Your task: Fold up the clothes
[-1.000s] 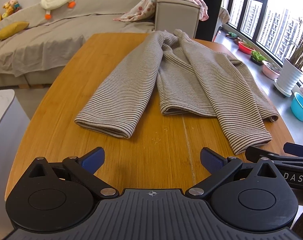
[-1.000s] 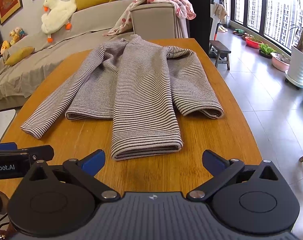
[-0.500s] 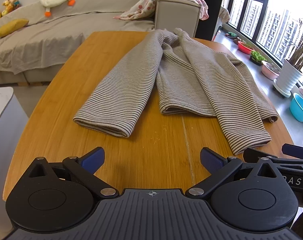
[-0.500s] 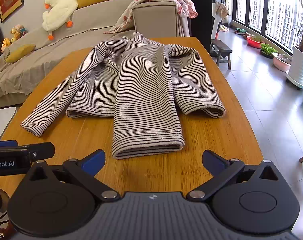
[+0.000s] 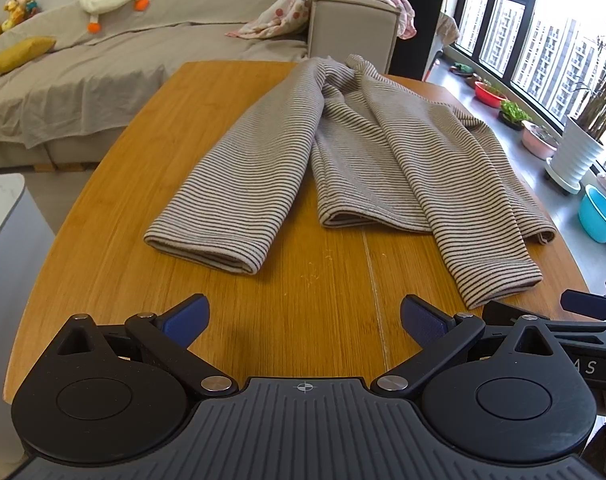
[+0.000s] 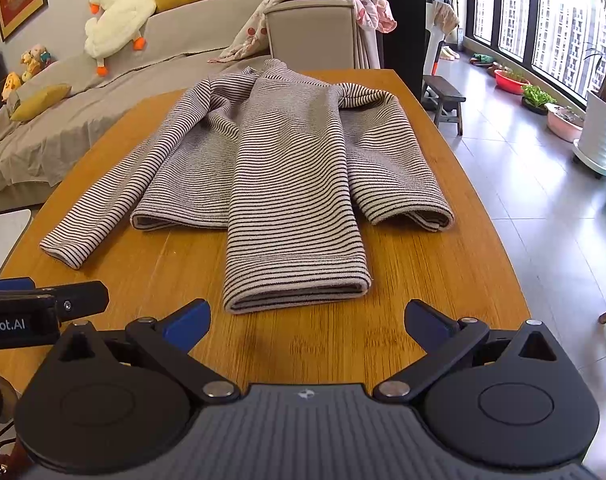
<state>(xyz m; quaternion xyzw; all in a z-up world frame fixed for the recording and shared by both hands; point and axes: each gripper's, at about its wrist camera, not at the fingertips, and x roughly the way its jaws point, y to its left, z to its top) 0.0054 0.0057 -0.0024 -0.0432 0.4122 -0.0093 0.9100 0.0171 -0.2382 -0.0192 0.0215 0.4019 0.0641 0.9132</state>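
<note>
The striped sweater lies on the bench, one sleeve crossing its body toward us. It looks soft and limp, so we judge the near cuffs the best hold. Our left tool and right tool hover spread and empty; a sofa stands beyond.

"Robot.AI" on left tool

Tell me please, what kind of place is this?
Most likely a living room in a high-rise flat: a grey sofa with a plush duck, a wooden table bearing the striped sweater, and windows facing tower blocks.
</note>
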